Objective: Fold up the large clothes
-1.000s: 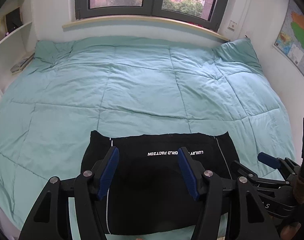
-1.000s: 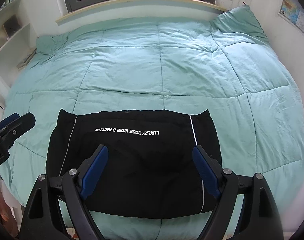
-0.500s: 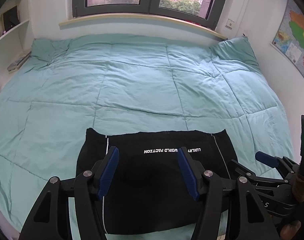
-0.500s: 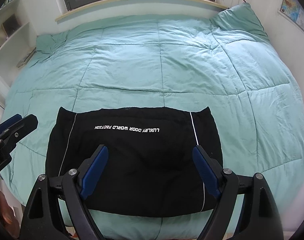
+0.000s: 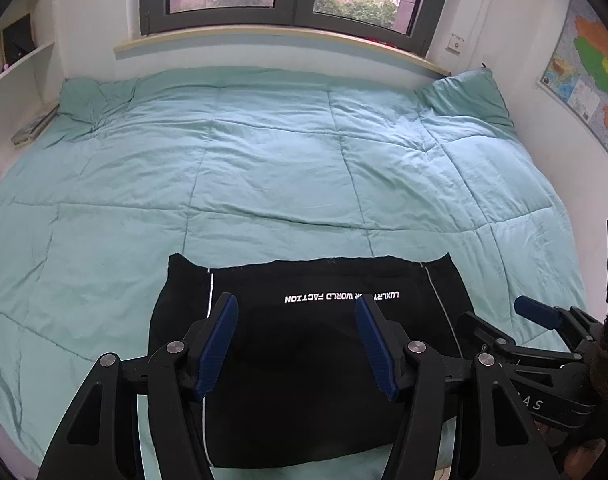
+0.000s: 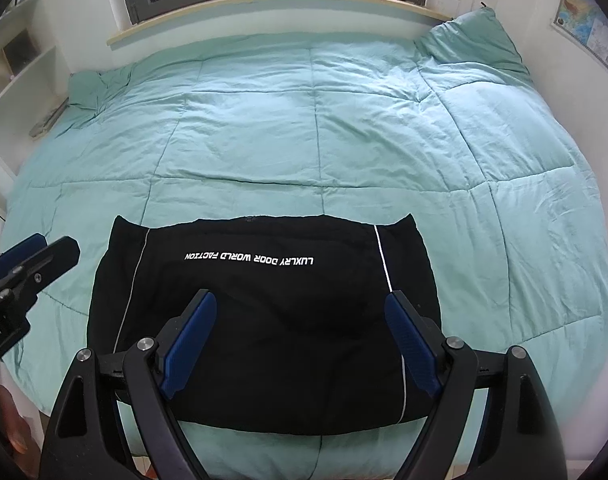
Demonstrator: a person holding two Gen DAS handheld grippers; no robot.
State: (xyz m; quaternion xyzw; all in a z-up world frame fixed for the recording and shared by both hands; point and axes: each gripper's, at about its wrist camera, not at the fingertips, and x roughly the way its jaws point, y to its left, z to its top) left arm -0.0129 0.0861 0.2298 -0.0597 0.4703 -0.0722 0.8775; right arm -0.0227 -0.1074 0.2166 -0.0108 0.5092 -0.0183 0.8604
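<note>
Black, already folded garment with white lettering (image 6: 263, 320) lies at the near edge of my teal quilted bed (image 6: 304, 120). My left gripper (image 5: 295, 344) and right gripper (image 6: 299, 336) hang above it, released. A careless grab could drag layers apart.

Garment (image 6: 263, 320): matt black cloth, smooth, with white printed lettering and thin pale piping. Quilt (image 6: 344, 128): soft mint cloth, stitched in squares, lightly creased. Right gripper (image 6: 299, 340) and left gripper (image 5: 297, 344): matt black plastic with ribbed blue pads (image 6: 189, 338) and shiny metal bolts. Sill (image 5: 271, 38): pale wood. Map (image 5: 588, 68): glossy paper
</note>
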